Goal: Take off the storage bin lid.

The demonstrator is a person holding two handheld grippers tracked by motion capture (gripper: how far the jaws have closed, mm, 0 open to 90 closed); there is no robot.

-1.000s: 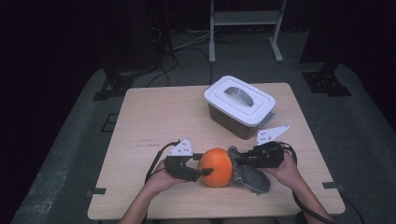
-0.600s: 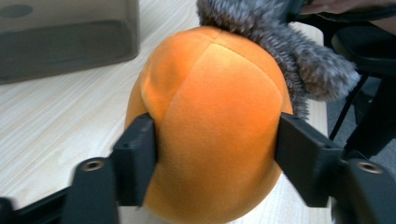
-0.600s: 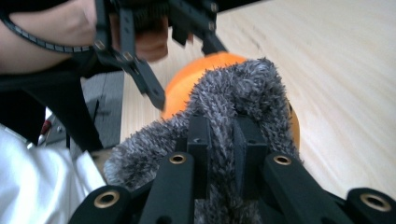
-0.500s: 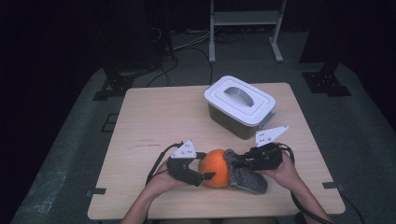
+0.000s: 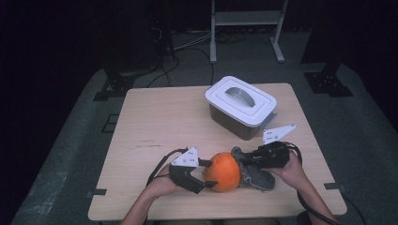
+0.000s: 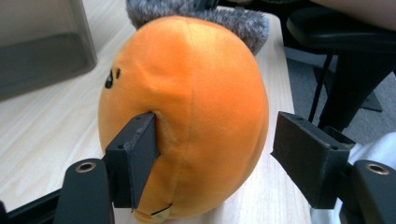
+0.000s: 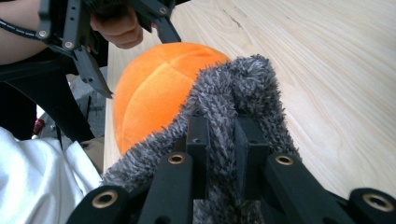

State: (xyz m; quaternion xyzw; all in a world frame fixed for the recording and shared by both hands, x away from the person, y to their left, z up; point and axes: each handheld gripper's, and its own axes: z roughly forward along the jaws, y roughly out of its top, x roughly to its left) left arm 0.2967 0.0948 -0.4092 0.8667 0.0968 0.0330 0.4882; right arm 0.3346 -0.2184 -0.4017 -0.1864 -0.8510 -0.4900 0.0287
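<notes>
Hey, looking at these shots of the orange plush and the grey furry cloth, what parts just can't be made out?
- What the lidded box holds: the high view shows its white lid shut.
- The orange plush's face: the left gripper view shows dark marks at its left edge, the rest turned away.
- The grey furry cloth's full shape: the plush and the right gripper cover it.
- Whether the left gripper's right jaw touches the plush.

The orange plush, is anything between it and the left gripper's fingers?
Nothing visible. The orange plush sits between the left gripper's fingers: one presses into its side, the other stands slightly off it with only air between. The right gripper is shut on the grey fur behind it.
</notes>
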